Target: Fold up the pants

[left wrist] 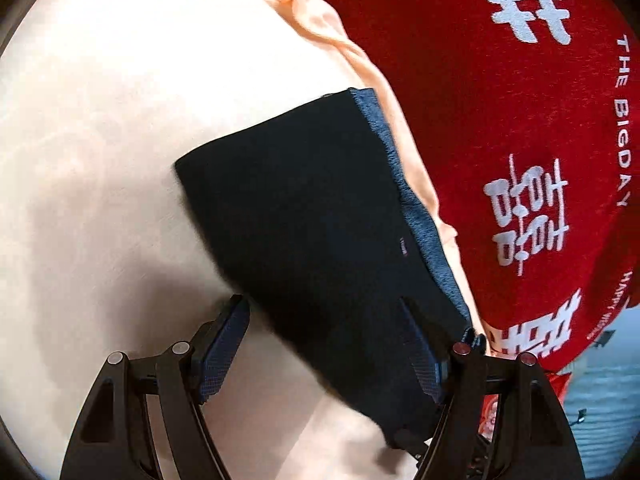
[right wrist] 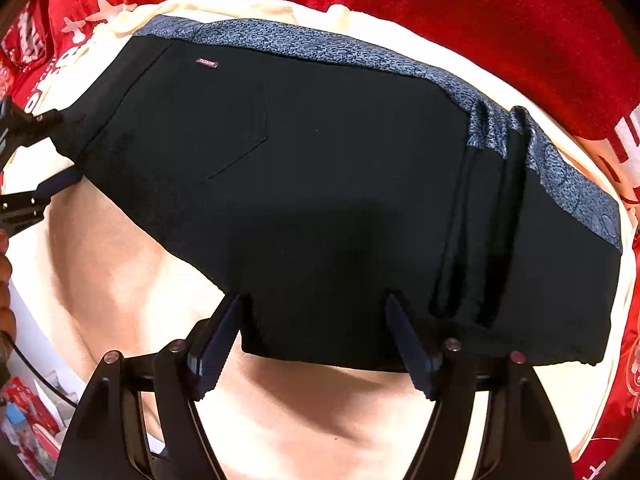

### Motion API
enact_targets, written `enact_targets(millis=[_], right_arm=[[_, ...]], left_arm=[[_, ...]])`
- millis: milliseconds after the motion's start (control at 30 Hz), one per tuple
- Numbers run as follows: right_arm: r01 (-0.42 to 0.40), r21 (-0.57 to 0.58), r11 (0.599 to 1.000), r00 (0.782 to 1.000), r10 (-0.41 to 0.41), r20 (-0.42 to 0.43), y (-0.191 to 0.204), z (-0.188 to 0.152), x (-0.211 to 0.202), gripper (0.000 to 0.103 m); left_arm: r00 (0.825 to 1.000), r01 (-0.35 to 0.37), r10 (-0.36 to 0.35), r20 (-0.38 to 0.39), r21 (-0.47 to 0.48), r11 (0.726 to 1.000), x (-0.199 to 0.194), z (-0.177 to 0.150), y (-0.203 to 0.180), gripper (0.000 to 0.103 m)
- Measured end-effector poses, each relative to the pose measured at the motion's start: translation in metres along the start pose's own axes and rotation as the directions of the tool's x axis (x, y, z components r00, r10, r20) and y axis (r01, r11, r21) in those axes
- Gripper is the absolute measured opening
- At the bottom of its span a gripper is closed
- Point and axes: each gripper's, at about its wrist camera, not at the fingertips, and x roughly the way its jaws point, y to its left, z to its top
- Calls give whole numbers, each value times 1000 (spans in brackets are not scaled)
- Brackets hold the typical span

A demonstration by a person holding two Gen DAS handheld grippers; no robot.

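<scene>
Pants (right wrist: 320, 184): black, folded into a thick block, laid on a cream sheet (right wrist: 304, 412) in front of both grippers.
Left gripper (left wrist: 324, 340): fingers spread wide and released; the right finger is laid over the near end of the pants, the left finger over the sheet.
Right gripper (right wrist: 316, 340): spread open, gripping nothing; the near folded edge is seen between its fingers.
Lining (right wrist: 360, 52): blue-grey, exposed along the far edge.
Red blanket (left wrist: 500, 120): white characters printed on it, spread beyond the sheet.
</scene>
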Motion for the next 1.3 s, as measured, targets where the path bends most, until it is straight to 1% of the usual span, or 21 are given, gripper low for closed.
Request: enact_targets(millis=[133, 200, 333, 433, 467, 500, 533, 633, 667, 700, 767, 833, 867, 933, 967, 1033, 1067, 1100, 1167, 1233, 1300], right_arm=[[1, -4, 1000, 1000, -1, 1, 4, 0, 1, 79], [1, -4, 1000, 1000, -1, 1, 5, 0, 2, 79], [-2, -7, 1000, 1000, 2, 4, 6, 0, 3, 80], [-2, -9, 1000, 1000, 2, 6, 11, -3, -1, 80], [-1, -11, 1000, 1000, 1, 6, 12, -3, -1, 80], [0, -12, 1000, 1000, 0, 6, 13, -4, -2, 80], [1, -14, 1000, 1000, -1, 7, 13, -4, -2, 81], [-1, -13, 1000, 1000, 1, 7, 16, -6, -4, 81], [-6, -12, 1000, 1000, 6, 6, 15, -5, -6, 81], [-13, -11, 1000, 1000, 13, 3, 13, -4, -8, 81], [-36, 4, 999, 999, 36, 5, 8, -2, -18, 80], [-50, 14, 999, 998, 50, 24, 3, 1, -29, 80], [-56, 18, 998, 998, 55, 43, -1, 4, -39, 80], [-60, 20, 998, 996, 59, 73, -8, 12, -55, 80], [-69, 26, 997, 994, 67, 82, -13, 20, -64, 80], [-118, 41, 992, 990, 114, 81, -18, 36, -76, 80], [-152, 48, 987, 986, 148, 78, -21, 47, -81, 80], [-196, 49, 979, 978, 192, 77, -23, 62, -87, 80], [-276, 28, 961, 960, 273, 64, -18, 93, -96, 80], [-341, 5, 940, 940, 341, 13, -5, 122, -98, 81], [-409, -14, 913, 911, 407, -57, 22, 159, -97, 82]], left_arm=[[1000, 5, -5, 12, 12, 1000, -3, 1, -4, 76], [1000, 9, -9, 14, 4, 1000, -4, 3, -5, 81], [999, -8, 7, 35, 19, 1000, -1, 4, -21, 81], [999, -34, 34, 26, 0, 999, 10, 6, -19, 82], [999, -30, 30, 31, -11, 999, 12, 7, -19, 91], [999, -14, 15, 43, -20, 1000, 12, 7, -20, 95], [998, -35, 36, 48, -22, 999, 13, 7, -24, 96], [986, -156, 155, 65, 9, 988, 19, 5, -40, 95], [982, -178, 177, 71, 13, 984, 19, 4, -43, 89], [973, -218, 216, 83, 15, 976, 18, 3, -46, 82], [948, -309, 305, 90, 43, 950, 18, 2, -48, 48], [932, -357, 347, 102, 104, 928, 17, -1, -53, 40], [920, -388, 373, 116, 149, 910, 18, -4, -59, 37], [883, -467, 432, 180, 274, 840, 21, -13, -82, 35], [871, -491, 446, 207, 312, 813, 21, -18, -89, 34], [838, -545, 465, 285, 408, 732, 23, -32, -108, 34], [830, -557, 464, 309, 436, 707, 23, -37, -113, 34], [817, -576, 462, 345, 479, 663, 24, -45, -120, 34], [799, -601, 454, 394, 546, 584, 26, -59, -129, 34], [784, -619, 443, 435, 600, 507, 30, -73, -136, 34], [779, -624, 433, 453, 623, 471, 31, -81, -139, 34]])
